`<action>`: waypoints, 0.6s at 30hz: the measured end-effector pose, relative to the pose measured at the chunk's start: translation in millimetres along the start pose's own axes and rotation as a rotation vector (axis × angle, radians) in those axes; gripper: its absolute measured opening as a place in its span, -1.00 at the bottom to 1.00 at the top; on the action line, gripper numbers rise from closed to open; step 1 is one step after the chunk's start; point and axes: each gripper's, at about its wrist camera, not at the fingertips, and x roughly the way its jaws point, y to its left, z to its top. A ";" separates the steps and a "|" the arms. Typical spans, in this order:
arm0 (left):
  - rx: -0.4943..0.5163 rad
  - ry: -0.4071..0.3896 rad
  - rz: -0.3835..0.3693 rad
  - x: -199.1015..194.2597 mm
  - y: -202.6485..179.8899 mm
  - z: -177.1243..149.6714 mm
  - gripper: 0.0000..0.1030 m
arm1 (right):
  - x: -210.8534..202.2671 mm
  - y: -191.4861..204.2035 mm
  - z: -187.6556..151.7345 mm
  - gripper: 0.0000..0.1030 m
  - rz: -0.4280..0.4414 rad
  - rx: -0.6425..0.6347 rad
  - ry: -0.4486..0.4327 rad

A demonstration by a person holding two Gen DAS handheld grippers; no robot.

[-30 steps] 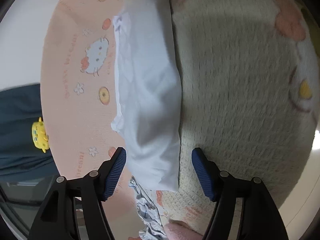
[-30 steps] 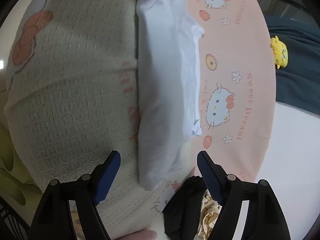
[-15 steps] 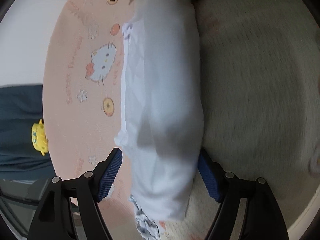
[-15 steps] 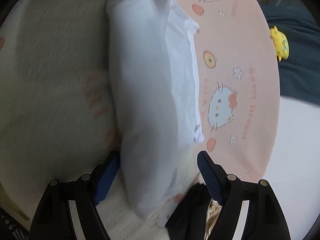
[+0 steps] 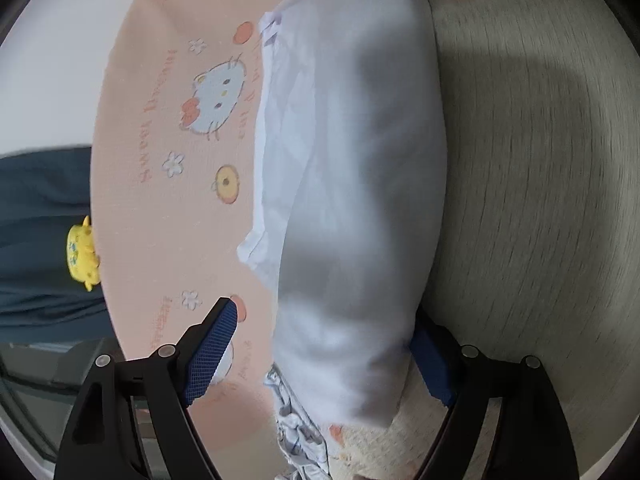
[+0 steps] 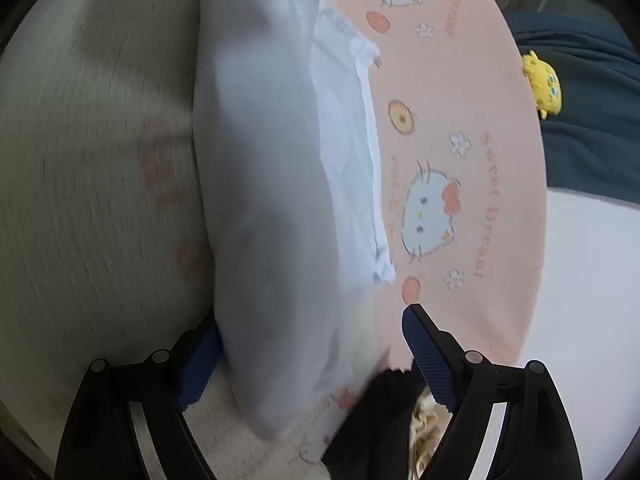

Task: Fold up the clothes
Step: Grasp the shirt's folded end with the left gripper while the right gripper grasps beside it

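Note:
A folded white garment (image 5: 352, 184) lies as a long roll on the bed, across the line where the pink cartoon-cat blanket (image 5: 168, 128) meets the beige textured blanket (image 5: 540, 200). My left gripper (image 5: 324, 356) is open, its jaws on either side of the near end of the garment; the right pad is partly hidden behind the cloth. In the right wrist view the same garment (image 6: 272, 184) runs up the middle. My right gripper (image 6: 304, 356) is open and straddles the garment's other end, its left pad partly hidden by the cloth.
A patterned grey-white cloth (image 5: 300, 432) lies at the bed edge under the left gripper. A black item (image 6: 372, 420) and a cream ruffled cloth (image 6: 424, 432) lie by the right gripper. A dark blue fabric with a yellow toy (image 6: 542, 84) lies beyond the pink blanket.
Both grippers have moved forward over the ends of the white garment, which now sits between the open jaws of each. The jaws have stayed open.

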 end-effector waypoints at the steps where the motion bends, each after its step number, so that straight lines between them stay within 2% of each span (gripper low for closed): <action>1: -0.016 0.008 -0.004 2.0 1.9 -1.7 0.61 | 0.5 0.0 -3.3 0.67 -0.004 0.008 0.018; 4: -0.045 0.029 -0.026 7.9 7.3 2.5 0.60 | 3.7 -3.2 -6.3 0.67 0.009 0.033 0.052; 9: -0.020 -0.025 0.028 7.8 7.3 31.0 0.60 | 2.7 1.7 12.5 0.68 -0.053 -0.043 -0.001; 14: 0.014 -0.055 0.078 12.7 6.8 57.4 0.61 | 6.5 -0.7 33.6 0.67 -0.079 -0.044 -0.031; 18: 0.045 -0.041 0.113 17.5 4.3 55.6 0.61 | 3.5 -0.1 27.8 0.68 -0.099 -0.011 -0.010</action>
